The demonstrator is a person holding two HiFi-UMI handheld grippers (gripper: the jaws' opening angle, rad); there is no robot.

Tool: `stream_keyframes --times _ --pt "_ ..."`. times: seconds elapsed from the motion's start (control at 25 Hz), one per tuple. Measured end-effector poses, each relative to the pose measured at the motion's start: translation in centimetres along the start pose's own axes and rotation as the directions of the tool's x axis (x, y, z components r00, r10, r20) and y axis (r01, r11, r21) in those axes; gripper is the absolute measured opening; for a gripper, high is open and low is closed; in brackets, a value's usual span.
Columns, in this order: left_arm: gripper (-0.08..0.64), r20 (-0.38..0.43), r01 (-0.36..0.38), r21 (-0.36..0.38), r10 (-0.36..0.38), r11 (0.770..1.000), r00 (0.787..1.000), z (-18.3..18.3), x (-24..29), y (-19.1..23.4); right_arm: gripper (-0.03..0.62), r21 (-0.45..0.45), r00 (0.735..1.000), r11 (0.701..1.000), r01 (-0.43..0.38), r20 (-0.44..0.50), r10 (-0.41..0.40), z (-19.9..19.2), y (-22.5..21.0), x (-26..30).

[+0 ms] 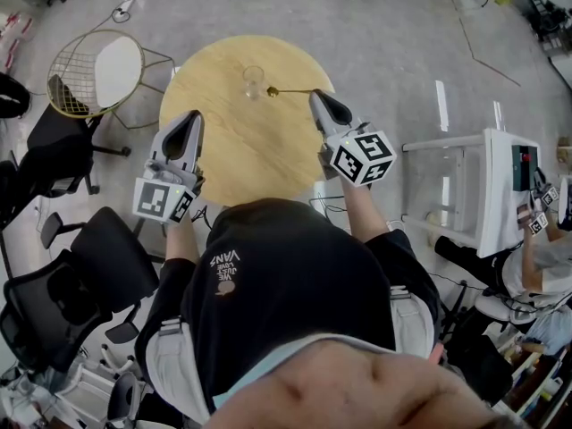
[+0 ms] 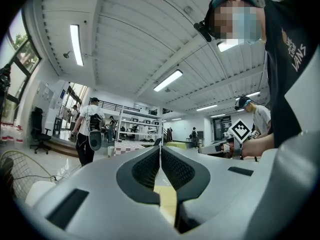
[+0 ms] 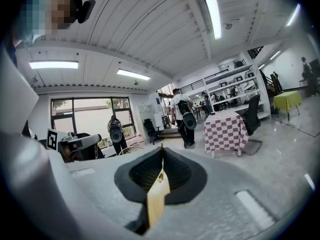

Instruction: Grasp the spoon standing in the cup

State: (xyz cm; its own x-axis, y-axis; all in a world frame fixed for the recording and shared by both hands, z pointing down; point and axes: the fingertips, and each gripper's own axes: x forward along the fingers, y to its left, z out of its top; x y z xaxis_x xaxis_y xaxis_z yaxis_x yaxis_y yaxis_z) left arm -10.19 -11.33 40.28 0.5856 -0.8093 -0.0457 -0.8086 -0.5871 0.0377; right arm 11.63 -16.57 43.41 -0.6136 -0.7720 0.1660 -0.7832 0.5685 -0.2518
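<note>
So the spoon (image 1: 284, 91) wasn't actually standing in the cup (image 1: 254, 80) here. In the head view it lay level in the upper middle of the frame, gold bowl just right of the cup, handle running right into the tip of the right gripper (image 1: 318, 98). That gripper's own view showed its jaws pressed together with a thin sliver poking out past the tips. I took that for the handle edge-on, so I'd call it clamped on the spoon. The left gripper (image 1: 191, 119) sat left of centre over the table (image 1: 223, 159), jaws closed on nothing.

Handling guess: thin metal, so light, stiff and slick. Pinched at the very end of the handle it could swivel or slip, so a hold nearer the middle would be safer. The cup looked like clear glass and easy to tip.

Hard to tell: whether the bowl rested on the table or hung above it, whether it touched the cup, and how much handle sat inside the jaws. Neither gripper view showed the cup.
</note>
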Motion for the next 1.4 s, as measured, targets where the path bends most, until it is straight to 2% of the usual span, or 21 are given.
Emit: stream_keyframes --times 0.84,1.4 --pt "0.009 -0.011 -0.028 -0.013 0.028 1.0 1.0 -0.8 -0.8 -2.2 0.002 0.013 1.0 1.0 -0.018 -0.024 0.019 -1.2 -0.3 -3.2" --pt "0.009 -0.013 -0.038 -0.013 0.038 0.999 0.999 -1.0 -0.8 -4.0 0.002 -0.025 0.999 1.0 -0.007 -0.044 0.006 -1.6 -1.2 -4.8"
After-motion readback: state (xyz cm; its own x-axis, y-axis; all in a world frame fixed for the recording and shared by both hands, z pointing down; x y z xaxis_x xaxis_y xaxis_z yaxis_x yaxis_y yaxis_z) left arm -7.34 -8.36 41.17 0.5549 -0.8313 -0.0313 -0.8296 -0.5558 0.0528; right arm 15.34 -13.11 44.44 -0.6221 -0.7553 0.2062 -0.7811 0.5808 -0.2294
